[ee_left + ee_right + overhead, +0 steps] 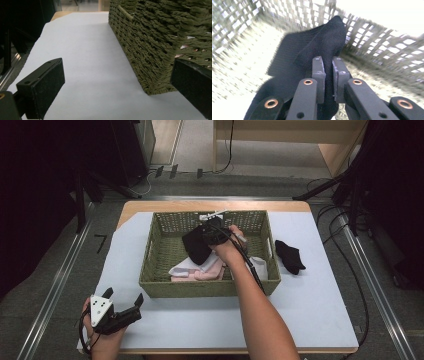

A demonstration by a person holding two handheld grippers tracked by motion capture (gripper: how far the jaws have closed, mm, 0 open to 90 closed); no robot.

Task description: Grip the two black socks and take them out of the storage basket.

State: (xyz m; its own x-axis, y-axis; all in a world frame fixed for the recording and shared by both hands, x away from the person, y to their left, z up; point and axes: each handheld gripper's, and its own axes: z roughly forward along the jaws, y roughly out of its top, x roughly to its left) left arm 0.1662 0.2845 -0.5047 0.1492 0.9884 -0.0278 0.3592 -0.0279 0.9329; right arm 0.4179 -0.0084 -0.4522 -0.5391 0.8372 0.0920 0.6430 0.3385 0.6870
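Pinching a black sock (317, 47) inside the basket (205, 287), right gripper (214, 234) jaws clamped; left gripper (122, 312) spread, idle near tabletop's front-left corner; another black sock (290, 256) already out, pale garments (200, 269) left.

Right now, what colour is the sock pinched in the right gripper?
Black. The sock shows best in the right gripper view, between the gripper's fingers.

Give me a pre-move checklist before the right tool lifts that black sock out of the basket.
1. Right tool shut on the black sock: ok.
2. Sock pinched between the jaws, not just draped: ok, fabric sits between them.
3. Sock free of the pink and white clothes below: cannot tell.
4. Space over the basket rim: ok.
5. Left tool open and resting off the basket: ok.
6. Second black sock on the sheet, right of basket: ok.
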